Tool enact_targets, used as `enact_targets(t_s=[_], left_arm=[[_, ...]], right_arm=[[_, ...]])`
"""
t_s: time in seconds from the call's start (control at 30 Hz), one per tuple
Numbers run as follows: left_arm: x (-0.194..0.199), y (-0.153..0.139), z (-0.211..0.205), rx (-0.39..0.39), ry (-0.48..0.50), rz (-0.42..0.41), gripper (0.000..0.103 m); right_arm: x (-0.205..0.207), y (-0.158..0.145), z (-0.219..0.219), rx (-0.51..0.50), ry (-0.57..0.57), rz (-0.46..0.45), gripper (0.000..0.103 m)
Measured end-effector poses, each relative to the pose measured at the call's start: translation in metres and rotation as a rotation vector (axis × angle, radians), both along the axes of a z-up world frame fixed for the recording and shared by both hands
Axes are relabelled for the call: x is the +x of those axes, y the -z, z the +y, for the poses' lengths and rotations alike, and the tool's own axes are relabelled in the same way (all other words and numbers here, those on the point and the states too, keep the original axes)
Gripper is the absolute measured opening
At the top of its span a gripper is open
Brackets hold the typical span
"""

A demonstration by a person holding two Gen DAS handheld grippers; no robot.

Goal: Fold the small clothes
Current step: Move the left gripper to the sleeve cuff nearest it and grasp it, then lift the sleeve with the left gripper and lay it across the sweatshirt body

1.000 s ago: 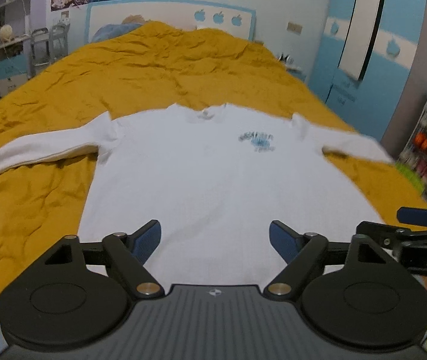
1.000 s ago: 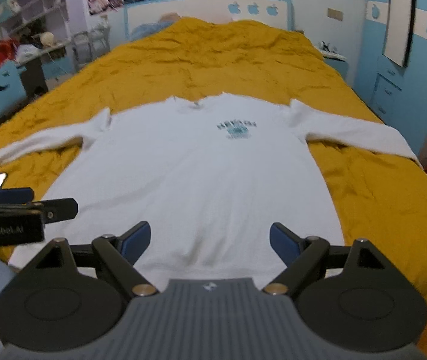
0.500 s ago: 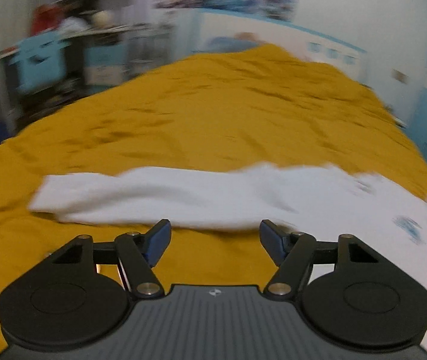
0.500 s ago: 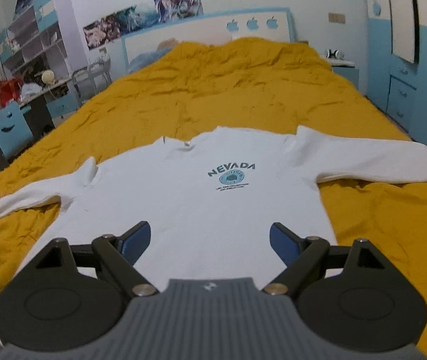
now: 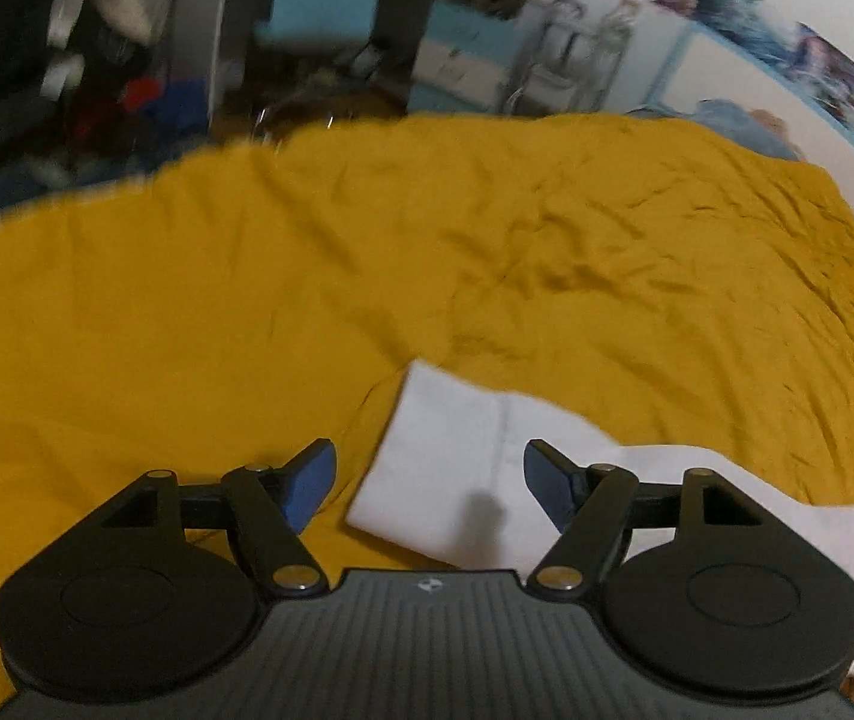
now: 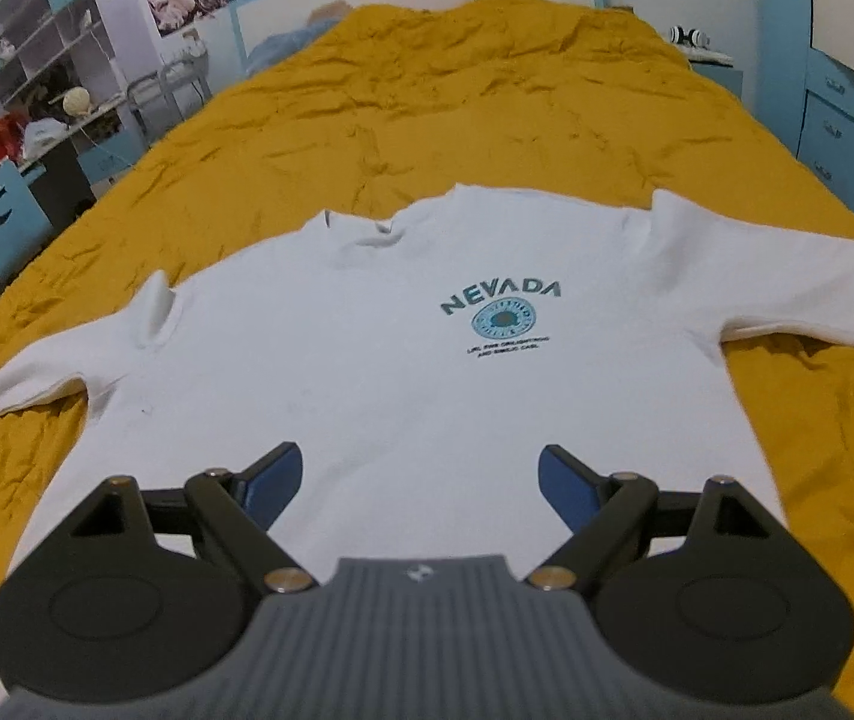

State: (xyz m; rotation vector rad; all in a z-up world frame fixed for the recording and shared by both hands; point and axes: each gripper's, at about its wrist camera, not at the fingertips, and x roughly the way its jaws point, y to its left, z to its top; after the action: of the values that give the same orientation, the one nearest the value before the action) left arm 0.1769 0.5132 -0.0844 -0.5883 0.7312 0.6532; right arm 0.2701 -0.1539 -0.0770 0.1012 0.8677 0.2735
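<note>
Only the right wrist view shows the whole white sweatshirt [image 6: 403, 360] lying flat on the bed [image 6: 487, 96]; the left shows its cuff [image 5: 445, 468]; the left gripper [image 5: 430, 483] jaws are opening, empty; the right gripper [image 6: 421, 483] jaws stand apart.

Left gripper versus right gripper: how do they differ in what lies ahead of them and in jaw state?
The left gripper is over a sleeve cuff at the sweatshirt's end; the right gripper is over the sweatshirt body, near its bottom edge. The left gripper's jaws are opening slightly; the right gripper's jaws stand wide. Neither presses on cloth, and both look along the yellow bedspread.
</note>
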Motion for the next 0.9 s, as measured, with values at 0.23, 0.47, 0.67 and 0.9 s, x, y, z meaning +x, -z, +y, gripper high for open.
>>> enact_targets(t_s=[0.23,0.47,0.67,0.9], left_arm=[[-0.012,0.021,0.006,-0.079,-0.012,-0.103,0.064],[-0.018,-0.013,-0.019,-0.061,0.016,-0.212,0.017],[0.005,-0.127,-0.084,0.097,0.147,-0.338,0.016],[0.059,-0.246,-0.222,0.198,0.404,-0.452,0.016]], right_arm=[[0.006,0.006,0.019,-0.051,-0.003,0.030,0.082],[0.004,0.008,0.022,-0.039,0.003,0.046,0.082],[0.000,-0.004,0.006,-0.024,0.006,0.000,0.082],[-0.006,-0.025,-0.019,0.020,-0.009,-0.086,0.082]])
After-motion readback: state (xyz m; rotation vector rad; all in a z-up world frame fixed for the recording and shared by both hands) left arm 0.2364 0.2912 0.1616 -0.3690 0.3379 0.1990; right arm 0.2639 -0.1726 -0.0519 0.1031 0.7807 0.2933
